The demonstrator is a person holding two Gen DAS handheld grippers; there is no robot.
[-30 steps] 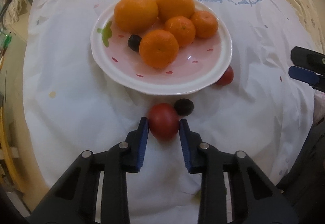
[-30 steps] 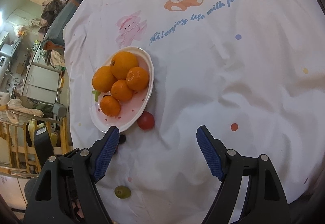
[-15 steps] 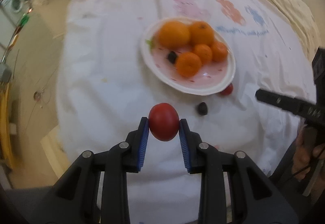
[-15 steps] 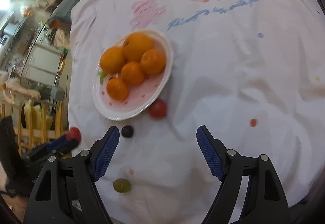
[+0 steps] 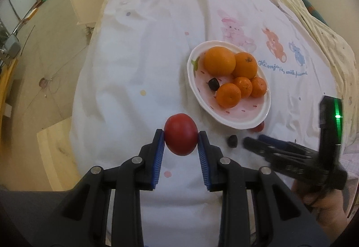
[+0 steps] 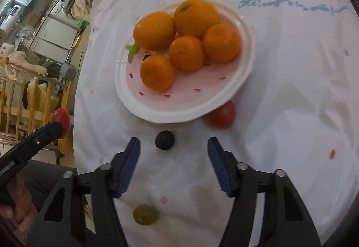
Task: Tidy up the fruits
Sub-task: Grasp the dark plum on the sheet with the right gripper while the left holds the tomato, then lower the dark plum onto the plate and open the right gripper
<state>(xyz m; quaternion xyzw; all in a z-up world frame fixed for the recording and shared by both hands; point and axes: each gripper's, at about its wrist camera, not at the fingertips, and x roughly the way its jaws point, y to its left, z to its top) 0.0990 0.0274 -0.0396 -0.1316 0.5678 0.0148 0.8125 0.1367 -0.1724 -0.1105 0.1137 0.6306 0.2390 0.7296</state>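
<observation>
My left gripper (image 5: 180, 146) is shut on a red tomato (image 5: 180, 134) and holds it in the air, near and left of the white plate (image 5: 246, 122). The plate holds several oranges (image 5: 219, 63) and a dark grape (image 5: 213, 84). My right gripper (image 6: 174, 152) is open, low over the cloth, with a dark grape (image 6: 165, 139) between its fingertips. A second red tomato (image 6: 222, 115) lies against the plate's (image 6: 134, 103) near rim. A green grape (image 6: 145, 214) lies on the cloth under the right gripper. The left gripper with its tomato (image 6: 61, 121) shows at the left of the right wrist view.
The white printed cloth (image 5: 145, 49) covers the table, whose edge drops to the floor at the left (image 5: 44, 56). A wooden crib and cluttered furniture (image 6: 33, 90) stand beyond the table edge. The right gripper shows in the left wrist view (image 5: 253, 142) beside the dark grape (image 5: 232, 141).
My left gripper has lifted the red tomato off the cloth and pulled back to the left. My right gripper has moved in toward the plate, over the dark grape.
</observation>
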